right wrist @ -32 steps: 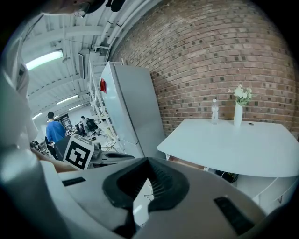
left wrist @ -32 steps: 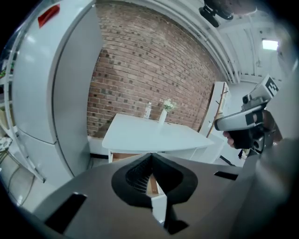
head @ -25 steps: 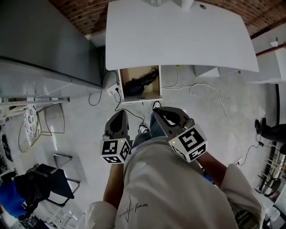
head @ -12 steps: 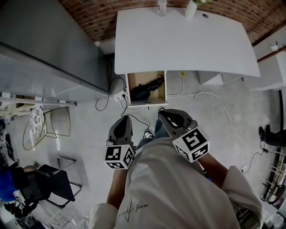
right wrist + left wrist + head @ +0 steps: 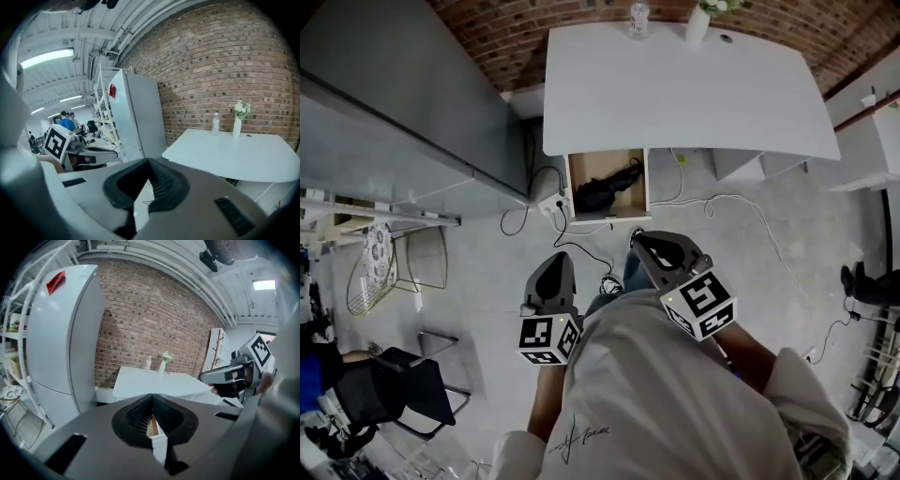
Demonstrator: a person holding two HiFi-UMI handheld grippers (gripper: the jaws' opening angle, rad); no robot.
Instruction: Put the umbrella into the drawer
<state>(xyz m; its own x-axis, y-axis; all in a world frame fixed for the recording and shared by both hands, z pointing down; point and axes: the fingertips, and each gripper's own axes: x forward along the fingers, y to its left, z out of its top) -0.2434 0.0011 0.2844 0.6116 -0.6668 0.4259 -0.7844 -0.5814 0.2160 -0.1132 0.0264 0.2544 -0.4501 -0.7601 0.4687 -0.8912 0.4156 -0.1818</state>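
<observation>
Left gripper view: the left gripper [image 5: 151, 399] has its jaws fully together, the ribbed pads meeting at the tip, and nothing is clamped between them. Right gripper view: the right gripper [image 5: 148, 161] likewise has its jaws brought together at the tip and carries nothing.

Head view: both grippers are held in front of the person's torso, side by side and apart. Each points forward and somewhat down toward the desk [image 5: 684, 89], with its marker cube nearest the body. Ahead of them lies a stretch of light floor crossed by cables [image 5: 581, 249].

Beyond the floor, the wooden drawer [image 5: 602, 163] stands pulled out from under the near left edge of the white desk. The black folded umbrella [image 5: 605, 187] lies inside the drawer, running diagonally from the front left toward the back right. A power strip [image 5: 549, 201] lies on the floor just beside the drawer's front left corner.

At the desk's far edge a clear bottle [image 5: 638, 19] and a white vase [image 5: 697, 22] with flowers stand near each other, in front of the brick wall [image 5: 506, 33]. A pale refrigerator [image 5: 394, 103] stands to the left of the desk
</observation>
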